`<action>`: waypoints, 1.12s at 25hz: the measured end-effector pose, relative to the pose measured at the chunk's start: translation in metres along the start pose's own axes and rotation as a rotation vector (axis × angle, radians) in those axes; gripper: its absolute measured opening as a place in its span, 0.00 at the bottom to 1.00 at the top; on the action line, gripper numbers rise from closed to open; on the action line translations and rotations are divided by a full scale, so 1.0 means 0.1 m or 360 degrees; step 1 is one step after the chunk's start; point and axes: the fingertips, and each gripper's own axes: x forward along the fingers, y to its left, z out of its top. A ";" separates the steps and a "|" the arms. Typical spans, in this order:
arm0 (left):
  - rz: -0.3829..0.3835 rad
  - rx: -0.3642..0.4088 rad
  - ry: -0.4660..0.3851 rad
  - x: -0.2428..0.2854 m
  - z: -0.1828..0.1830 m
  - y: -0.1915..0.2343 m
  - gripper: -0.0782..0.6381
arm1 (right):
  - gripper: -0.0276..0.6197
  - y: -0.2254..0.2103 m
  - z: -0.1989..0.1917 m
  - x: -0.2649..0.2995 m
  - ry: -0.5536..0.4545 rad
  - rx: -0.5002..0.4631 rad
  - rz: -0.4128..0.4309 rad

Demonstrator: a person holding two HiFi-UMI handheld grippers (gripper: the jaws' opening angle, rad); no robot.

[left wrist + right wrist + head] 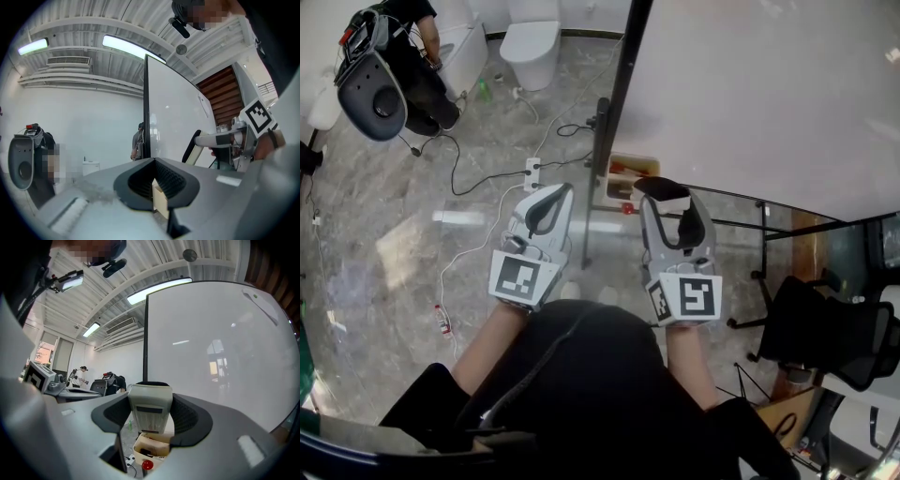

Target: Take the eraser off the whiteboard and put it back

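The big whiteboard [750, 94] on its black frame stands right ahead of both grippers, on a marble floor [384, 244] strewn with black and white cables [473, 178]. A black office chair [825, 328] sits off to the right, near the stand's leg. At the board's foot is a small open box [630, 178] with something red among its contents. The right gripper [151, 420] is clamped on the eraser [149, 401], held level in front of the board; the left gripper [154, 183] has its jaws slightly apart, nothing between them
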 end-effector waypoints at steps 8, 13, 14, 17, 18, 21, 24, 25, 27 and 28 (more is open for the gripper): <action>-0.0021 0.0017 0.0004 0.00 -0.02 0.02 0.12 | 0.46 0.03 -0.07 0.20 0.0024 -0.0010 -0.0052; -0.0022 0.0012 0.0012 0.00 -0.05 0.05 0.12 | 0.45 0.02 -0.21 0.34 0.0081 -0.0015 -0.0104; -0.0025 0.0012 0.0013 0.00 -0.06 0.05 0.12 | 0.46 0.01 -0.24 0.37 0.0090 -0.0010 -0.0116; -0.0036 0.0013 0.0021 -0.02 -0.08 0.07 0.12 | 0.46 -0.01 -0.33 0.45 0.0115 0.0021 -0.0148; -0.0039 0.0013 0.0023 -0.02 -0.09 0.08 0.12 | 0.46 -0.02 -0.36 0.48 0.0121 0.0028 -0.0156; -0.0048 0.0008 0.0023 -0.01 -0.11 0.10 0.12 | 0.46 -0.03 -0.39 0.54 0.0131 0.0025 -0.0184; -0.0054 0.0005 0.0035 0.00 -0.14 0.12 0.12 | 0.46 -0.04 -0.42 0.59 0.0144 0.0014 -0.0203; -0.0055 0.0002 0.0038 0.00 -0.15 0.13 0.12 | 0.46 -0.05 -0.44 0.61 0.0151 0.0010 -0.0208; -0.0058 -0.0002 0.0036 0.01 -0.16 0.15 0.12 | 0.46 -0.05 -0.48 0.64 0.0167 0.0005 -0.0217; -0.0061 -0.0003 0.0034 0.01 -0.16 0.17 0.12 | 0.46 -0.05 -0.51 0.65 0.0177 0.0006 -0.0222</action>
